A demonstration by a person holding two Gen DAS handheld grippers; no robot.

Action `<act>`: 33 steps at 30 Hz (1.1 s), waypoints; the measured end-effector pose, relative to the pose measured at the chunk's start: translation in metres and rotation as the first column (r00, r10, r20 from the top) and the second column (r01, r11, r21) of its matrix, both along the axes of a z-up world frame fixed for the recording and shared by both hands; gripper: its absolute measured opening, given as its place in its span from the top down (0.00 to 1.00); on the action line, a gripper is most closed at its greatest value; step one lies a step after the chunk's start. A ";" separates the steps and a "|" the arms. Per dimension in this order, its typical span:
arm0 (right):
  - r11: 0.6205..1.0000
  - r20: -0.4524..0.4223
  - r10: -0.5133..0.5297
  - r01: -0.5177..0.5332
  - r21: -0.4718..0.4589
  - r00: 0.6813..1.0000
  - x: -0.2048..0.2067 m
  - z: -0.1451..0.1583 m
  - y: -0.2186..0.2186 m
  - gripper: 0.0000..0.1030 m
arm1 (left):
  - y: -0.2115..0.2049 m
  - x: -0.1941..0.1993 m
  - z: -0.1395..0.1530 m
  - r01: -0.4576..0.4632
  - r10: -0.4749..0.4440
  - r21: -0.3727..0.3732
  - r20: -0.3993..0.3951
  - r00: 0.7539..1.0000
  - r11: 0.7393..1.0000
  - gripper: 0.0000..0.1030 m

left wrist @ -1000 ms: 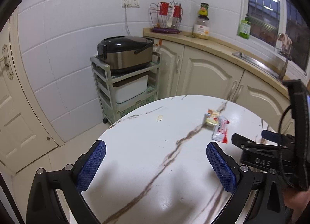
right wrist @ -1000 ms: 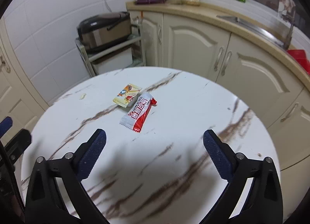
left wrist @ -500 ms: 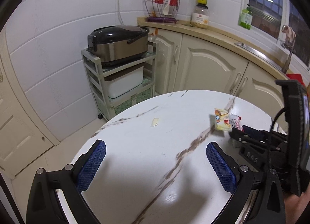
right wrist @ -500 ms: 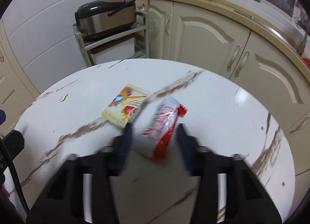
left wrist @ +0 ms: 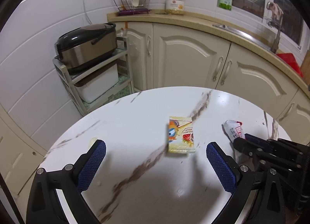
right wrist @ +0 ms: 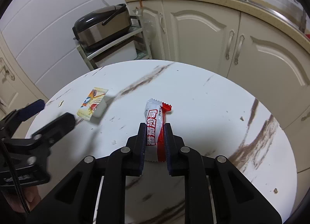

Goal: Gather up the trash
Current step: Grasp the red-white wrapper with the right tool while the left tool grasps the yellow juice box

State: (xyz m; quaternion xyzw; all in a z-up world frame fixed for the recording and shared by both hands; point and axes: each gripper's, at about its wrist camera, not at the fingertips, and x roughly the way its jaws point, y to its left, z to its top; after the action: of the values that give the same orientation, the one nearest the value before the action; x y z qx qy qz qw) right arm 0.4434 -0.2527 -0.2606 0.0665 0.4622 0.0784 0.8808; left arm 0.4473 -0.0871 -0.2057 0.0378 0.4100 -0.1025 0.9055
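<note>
My right gripper (right wrist: pixel 154 127) is shut on a red and white snack wrapper (right wrist: pixel 155 119) and holds it just above the round marble table (right wrist: pixel 203 107). The wrapper also shows in the left wrist view (left wrist: pixel 233 130), in the right gripper (left wrist: pixel 241 141). A small yellow carton (left wrist: pixel 181 135) with a strawberry print lies on the table ahead of my open, empty left gripper (left wrist: pixel 155 151). In the right wrist view the carton (right wrist: pixel 93 104) lies to the left, near the left gripper (right wrist: pixel 56 115). A small pale scrap (left wrist: pixel 93 140) lies by my left fingertip.
The table edge curves around close in front. Beyond it stand cream kitchen cabinets (left wrist: pixel 189 57) with a counter, and a metal rack (left wrist: pixel 93 80) with a rice cooker (left wrist: pixel 87 45). A sink (left wrist: pixel 242 30) is at the far right.
My right gripper closed on the red and white wrapper and lifted it. My left gripper moved right toward the yellow carton, which now lies apart from the wrapper.
</note>
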 end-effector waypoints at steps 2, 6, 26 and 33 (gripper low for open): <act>1.000 -0.002 -0.003 0.003 0.001 1.000 -0.001 0.000 -0.004 0.84 | -0.009 0.015 -0.009 0.005 -0.004 0.012 -0.023 1.000 1.000 0.04; 1.000 -0.003 -0.003 0.003 0.002 1.000 -0.003 0.001 -0.010 0.84 | -0.023 0.039 -0.026 0.016 -0.016 0.003 -0.079 0.997 1.000 0.34; 0.999 0.072 -0.031 0.030 0.022 0.997 -0.061 0.042 -0.023 0.84 | -0.019 -0.049 0.017 0.093 -0.092 -0.114 0.011 0.996 0.989 0.76; 0.996 0.138 -0.075 0.069 0.050 0.988 -0.117 0.074 -0.051 0.84 | -0.042 -0.139 0.049 0.160 -0.151 -0.112 0.081 0.985 0.981 0.76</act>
State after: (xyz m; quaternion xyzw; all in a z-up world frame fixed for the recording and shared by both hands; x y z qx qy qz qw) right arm 0.3261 -0.3037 -0.1870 0.0974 0.3948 0.0615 0.9115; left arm 0.3080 -0.1289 -0.1566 0.0199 0.3662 -0.1955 0.9095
